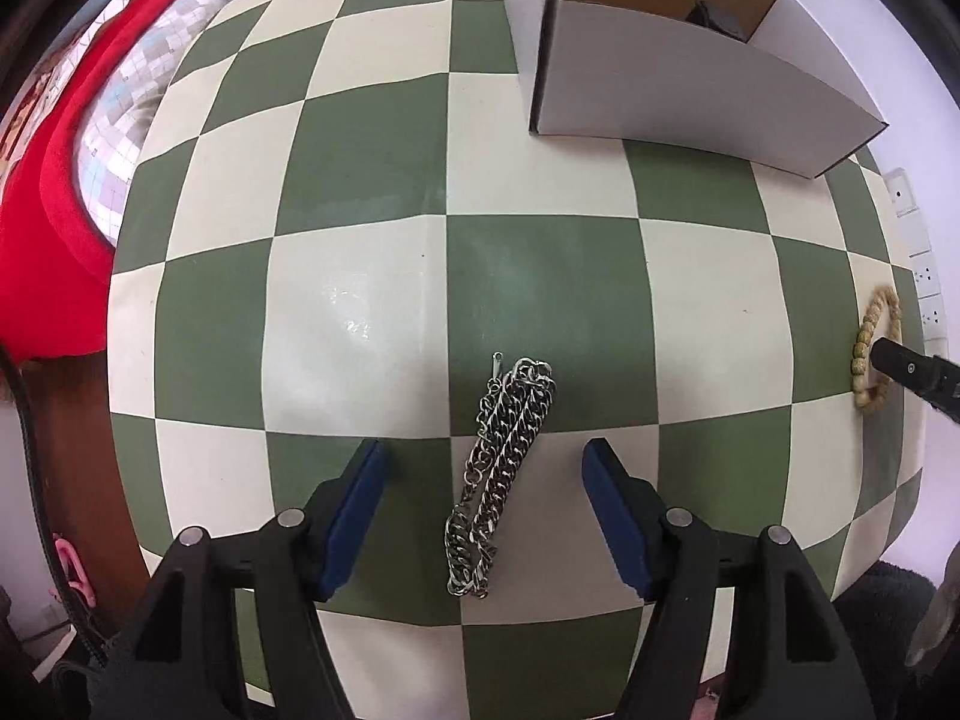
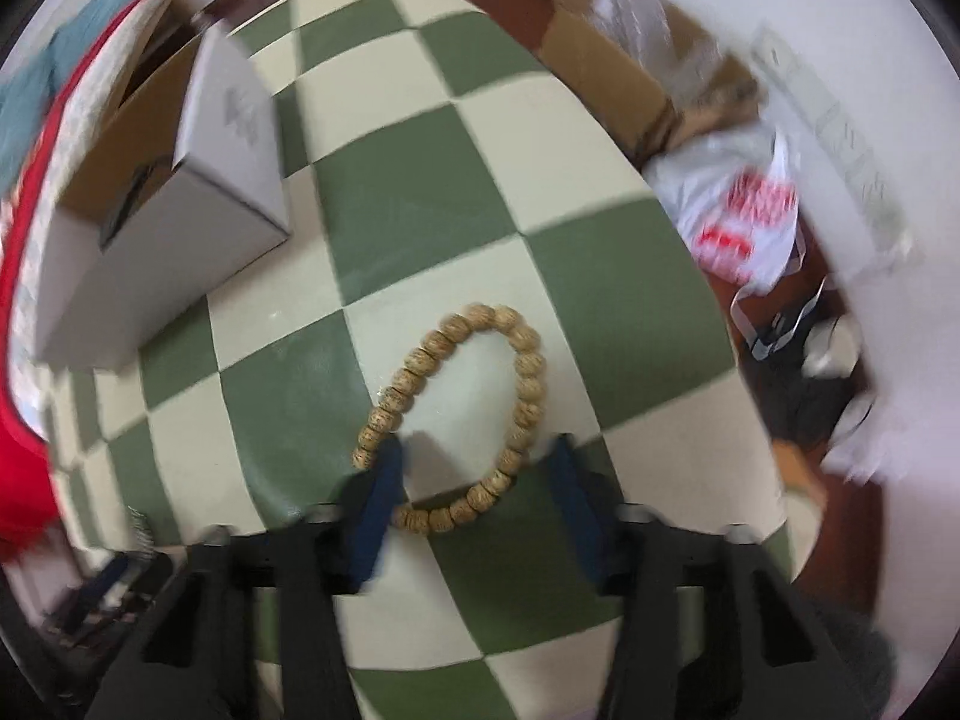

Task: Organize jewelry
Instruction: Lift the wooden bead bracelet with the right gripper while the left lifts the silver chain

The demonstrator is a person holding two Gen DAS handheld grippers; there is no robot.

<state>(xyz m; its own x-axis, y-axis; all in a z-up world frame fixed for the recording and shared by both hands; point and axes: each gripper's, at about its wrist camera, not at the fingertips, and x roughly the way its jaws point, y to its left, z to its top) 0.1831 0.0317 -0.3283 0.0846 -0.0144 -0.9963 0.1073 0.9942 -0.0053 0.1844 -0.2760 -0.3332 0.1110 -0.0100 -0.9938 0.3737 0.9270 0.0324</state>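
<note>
A silver chain (image 1: 501, 483) lies bunched on the green-and-cream checked table (image 1: 360, 168). My left gripper (image 1: 485, 459) is open, low over the table, with the chain's near half between its blue pads. A wooden bead bracelet (image 2: 459, 414) lies flat to the right; it also shows in the left wrist view (image 1: 871, 348). My right gripper (image 2: 474, 453) is open, its fingers straddling the bracelet's near part. A white cardboard box (image 1: 690, 78) with a brown inside stands open at the back; it shows at the left in the right wrist view (image 2: 162, 228) with a dark item inside.
Red cloth and a checked blanket (image 1: 66, 180) lie beyond the table's left edge. Beyond the right edge are a brown cardboard box (image 2: 630, 72), a white plastic bag with red print (image 2: 738, 210) and wall sockets (image 1: 918, 258).
</note>
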